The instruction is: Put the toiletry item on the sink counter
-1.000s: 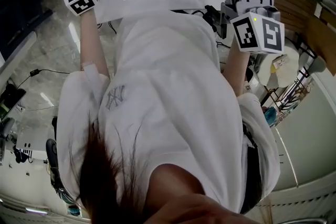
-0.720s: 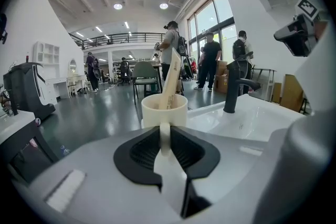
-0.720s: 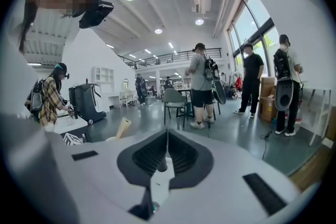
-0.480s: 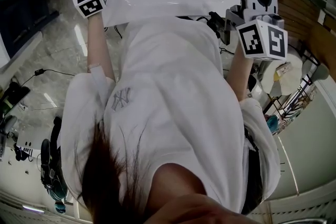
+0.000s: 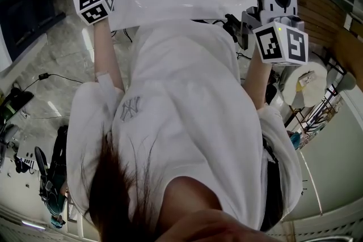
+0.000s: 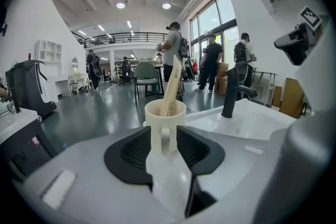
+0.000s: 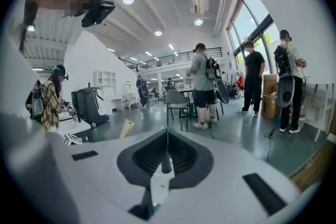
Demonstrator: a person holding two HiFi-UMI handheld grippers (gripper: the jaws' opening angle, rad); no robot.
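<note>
The left gripper's (image 6: 164,137) jaws have just been opening wide; the cream cup (image 6: 164,122), with a wooden stick (image 6: 171,85) inside, stands free between them on the white sink desk (image 6: 207,117). The right gripper's (image 7: 167,157) jaws are together, empty.

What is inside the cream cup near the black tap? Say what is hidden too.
A pale, flat stick, possibly a toothbrush handle, leans out over the rim of the cup. Its lower end and the floor of the cup are covered by the cup wall.
</note>
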